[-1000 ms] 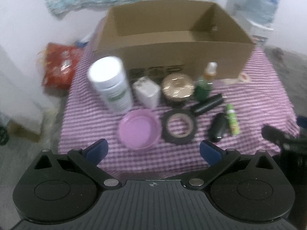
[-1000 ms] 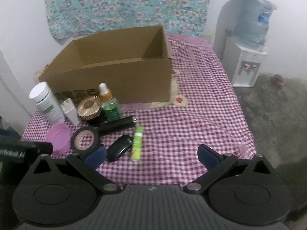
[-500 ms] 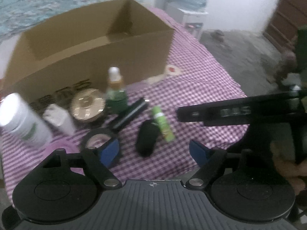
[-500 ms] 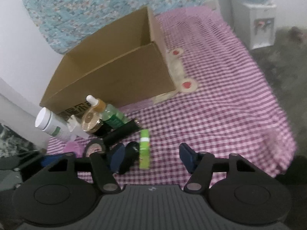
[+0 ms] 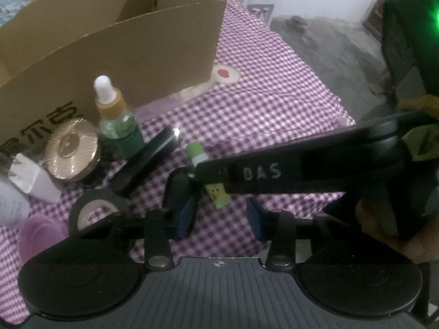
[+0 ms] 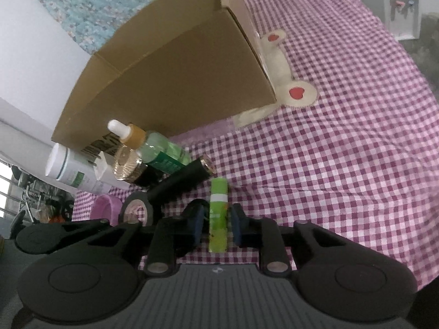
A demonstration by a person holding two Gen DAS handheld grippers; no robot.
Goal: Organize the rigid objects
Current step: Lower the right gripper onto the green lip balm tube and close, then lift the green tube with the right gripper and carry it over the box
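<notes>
Right wrist view: the right gripper has dropped low and its fingers have just been closing, now narrow around the green tube lying on the checked bed cover, maybe not squeezing yet. Left gripper has closed partway too, on nothing. The cardboard box is next.

A room in a home: a bed-like surface under a purple gingham cover, a floral cloth on the wall, a water dispenser on bare concrete floor.
</notes>
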